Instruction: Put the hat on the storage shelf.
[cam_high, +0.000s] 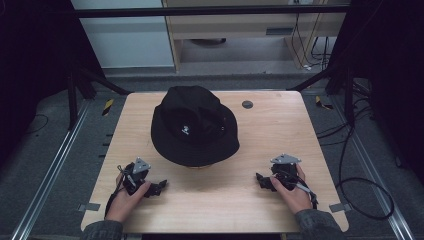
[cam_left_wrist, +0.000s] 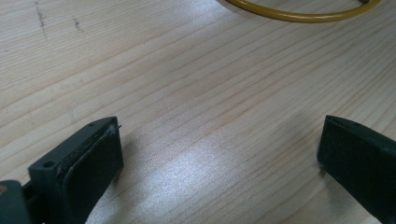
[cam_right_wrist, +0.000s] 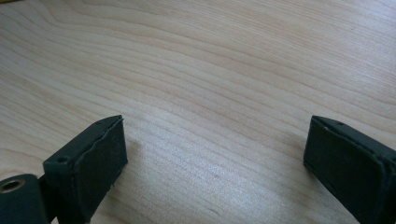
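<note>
Two grippers rest low on the table near its front edge, the left gripper toward the front left corner and the right gripper toward the front right, each with jaws spread wide and holding nothing. Between and beyond them, at mid-table, a black bucket hat sits crown up on a yellow ring. A sound approach, judged from this layout: bring both grippers inward evenly, take the brim at opposite sides, and close only once cloth lies between the pads.

High view overhead, facing forward-down; both gripper views close above the shared table.
</note>
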